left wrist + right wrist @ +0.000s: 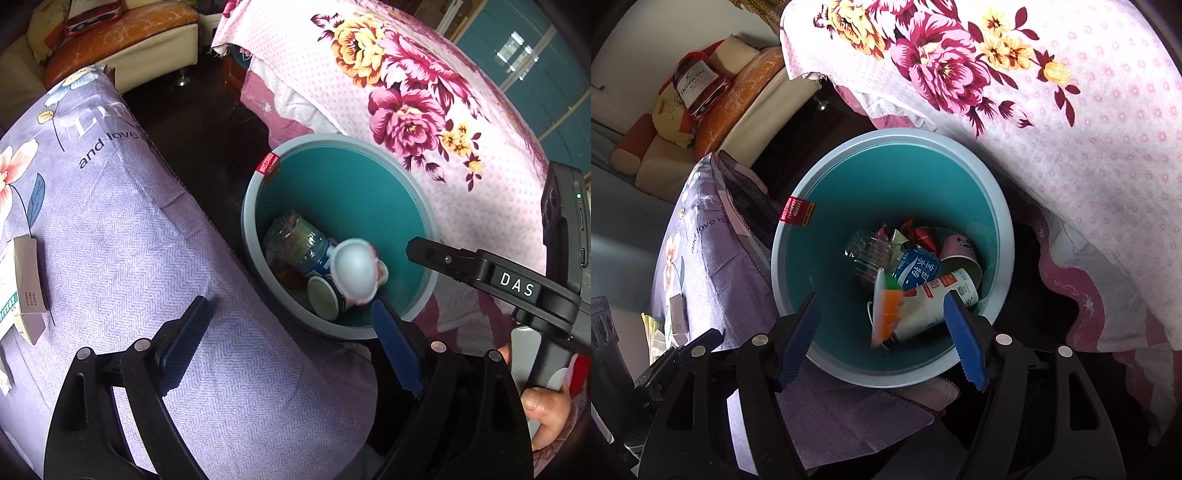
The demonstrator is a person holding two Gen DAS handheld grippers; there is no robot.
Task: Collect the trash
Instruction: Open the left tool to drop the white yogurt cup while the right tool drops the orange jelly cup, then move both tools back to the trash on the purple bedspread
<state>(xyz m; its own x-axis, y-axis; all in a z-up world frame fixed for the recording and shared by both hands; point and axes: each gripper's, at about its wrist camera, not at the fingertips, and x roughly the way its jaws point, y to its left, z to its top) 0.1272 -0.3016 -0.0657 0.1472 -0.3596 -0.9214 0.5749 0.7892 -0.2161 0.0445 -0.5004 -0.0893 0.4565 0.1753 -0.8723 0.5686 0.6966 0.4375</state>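
A teal bin (351, 192) with a grey rim stands on the dark floor between two cloth-covered pieces of furniture. My left gripper (291, 332) is open over the bin's near edge, with nothing between its blue pads. A blurred white cup (354, 271) shows just beyond its right pad, above a clear plastic bottle (295, 240) and a paper cup (325, 295). My right gripper (882, 332) is open above the bin (849, 184). Below its gap lie a white drink cup (927, 306) and an orange-green wrapper (886, 310), touching neither pad. Under them lie a blue-labelled bottle (886, 258) and a pink paper cup (960, 254).
A purple floral cloth (129, 240) with a small cardboard box (26, 288) on it lies left of the bin. A pink floral blanket (424, 92) hangs on the right. Sofa cushions (746, 92), a boxed bottle (698, 85) and a yellow plush toy (672, 118) sit behind. A hand (546, 402) holds the right tool.
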